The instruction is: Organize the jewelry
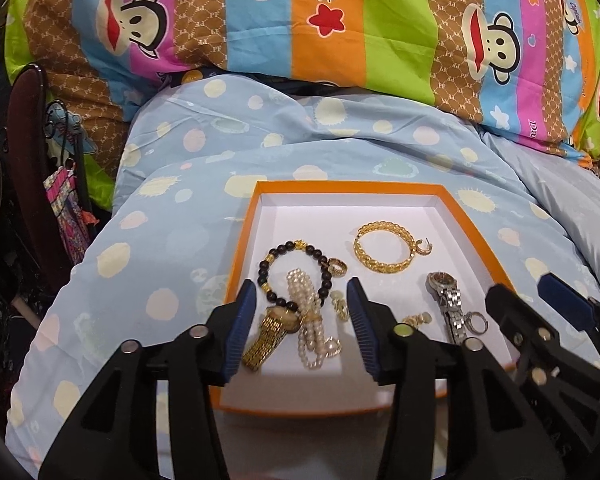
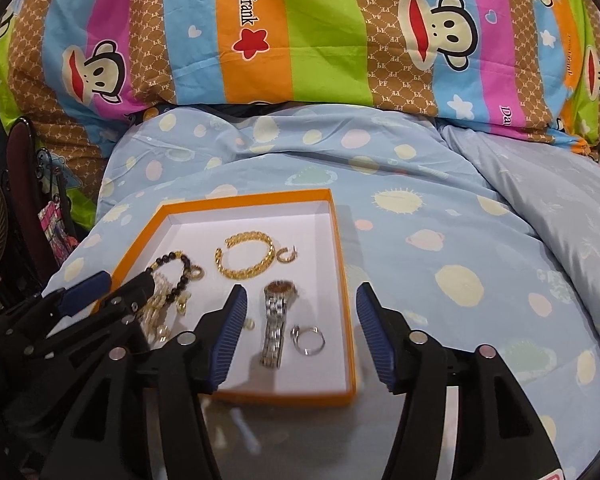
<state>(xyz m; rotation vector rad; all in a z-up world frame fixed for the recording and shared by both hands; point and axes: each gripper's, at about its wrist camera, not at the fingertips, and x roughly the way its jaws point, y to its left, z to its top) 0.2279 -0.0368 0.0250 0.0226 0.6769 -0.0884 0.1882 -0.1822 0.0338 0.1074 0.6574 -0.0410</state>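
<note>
On pale-blue dotted bedding, at six o'clock of a striped cartoon-monkey quilt: an orange-walled, white-floored box, lid off, loaded with jewelry.

Inside, seen from the left wrist:
- gold chain bracelet toward twelve o'clock, open and round, with a small gold hoop earring touching its three o'clock side
- black bead bracelet at nine o'clock, gold spacers along it, a gold ring just beside
- pearl strand lying across the bead loop and over a gold-band watch
- silver-band watch at four o'clock, strap stretched straight, a silver ring at its near end

Shown only from the right wrist: silver-band watch in full length with brown dial, silver ring clear at its three o'clock, box wall running down the right side. Gold-band watch hidden there behind the other tool. Shown only from the left wrist: pearls and gold-band watch unobstructed.

Left gripper tilted down over the near-left corner, jaws spread, pearls and gold watch framed between but untouched. Right gripper tilted down likewise, jaws wide apart, straddling the silver watch and ring without contact, right pad outside the box wall. Nothing pinched by either.
</note>
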